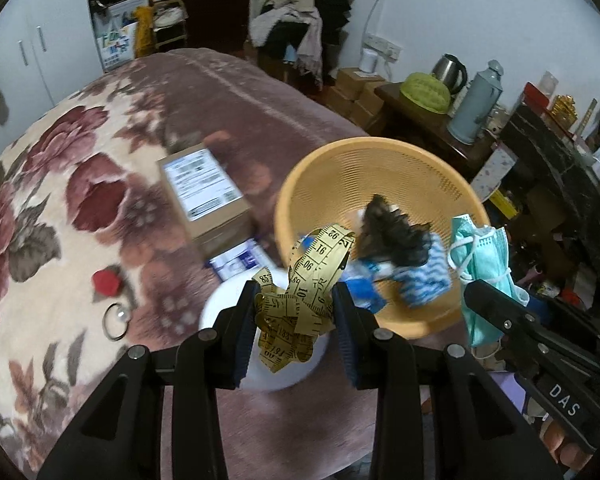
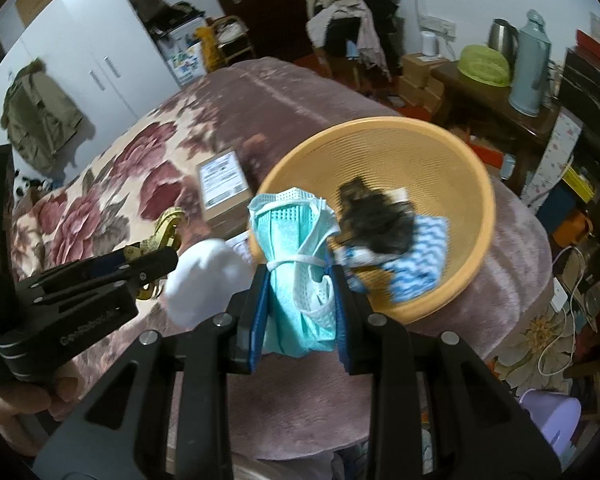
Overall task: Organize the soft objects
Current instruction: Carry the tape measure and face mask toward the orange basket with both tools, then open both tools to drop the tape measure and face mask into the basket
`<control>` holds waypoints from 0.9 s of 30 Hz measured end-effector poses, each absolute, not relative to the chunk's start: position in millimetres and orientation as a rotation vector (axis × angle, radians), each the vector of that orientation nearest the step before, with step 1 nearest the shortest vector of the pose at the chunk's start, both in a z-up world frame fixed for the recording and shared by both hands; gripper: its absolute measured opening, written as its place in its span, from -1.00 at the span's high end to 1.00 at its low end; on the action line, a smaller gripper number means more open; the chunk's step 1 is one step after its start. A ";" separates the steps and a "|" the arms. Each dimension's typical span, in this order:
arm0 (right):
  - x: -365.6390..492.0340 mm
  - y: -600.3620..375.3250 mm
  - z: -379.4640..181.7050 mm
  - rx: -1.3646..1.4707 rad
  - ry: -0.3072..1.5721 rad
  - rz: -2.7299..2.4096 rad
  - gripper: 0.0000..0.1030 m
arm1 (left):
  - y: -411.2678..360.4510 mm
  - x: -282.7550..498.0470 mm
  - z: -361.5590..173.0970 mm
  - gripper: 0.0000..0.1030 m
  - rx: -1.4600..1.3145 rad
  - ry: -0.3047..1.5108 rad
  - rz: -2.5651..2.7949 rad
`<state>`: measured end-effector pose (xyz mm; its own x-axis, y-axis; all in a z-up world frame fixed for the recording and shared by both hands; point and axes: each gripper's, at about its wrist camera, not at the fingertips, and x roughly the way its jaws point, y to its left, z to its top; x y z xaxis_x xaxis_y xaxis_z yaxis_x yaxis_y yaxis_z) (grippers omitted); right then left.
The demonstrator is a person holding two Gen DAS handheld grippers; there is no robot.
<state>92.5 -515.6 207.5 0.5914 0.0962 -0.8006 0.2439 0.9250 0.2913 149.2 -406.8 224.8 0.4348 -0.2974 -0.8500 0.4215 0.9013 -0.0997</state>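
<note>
My left gripper (image 1: 296,300) is shut on a bunched yellow measuring tape (image 1: 304,292), held in the air beside the near-left rim of the orange basket (image 1: 364,160). My right gripper (image 2: 300,280) is shut on a bundle of teal face masks (image 2: 296,260), held over the basket's (image 2: 472,184) near-left rim. In the basket lie a dark furry piece (image 2: 376,220) and a blue-and-white zigzag cloth (image 2: 416,264). The left gripper (image 2: 156,260) with the tape (image 2: 168,228) shows at the left of the right wrist view. The masks (image 1: 484,272) show at the right of the left wrist view.
The basket rests on a bed with a floral blanket (image 1: 60,200). A cardboard box (image 1: 204,196), a white round object (image 2: 204,280), a red cap (image 1: 107,282) and a metal ring (image 1: 116,320) lie on it. A cluttered table with a kettle (image 1: 450,72) and flask (image 1: 474,100) stands beyond.
</note>
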 end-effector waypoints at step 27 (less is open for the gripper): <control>112.1 -585.3 183.8 0.504 0.924 -0.256 -0.51 | -456.7 180.2 205.2 -0.94 0.064 0.995 -0.518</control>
<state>112.1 -585.3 183.8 0.5836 0.0018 -0.8120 0.4200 0.8552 0.3038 180.2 -456.7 205.2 0.4342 -0.3869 -0.8135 0.4440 0.8777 -0.1805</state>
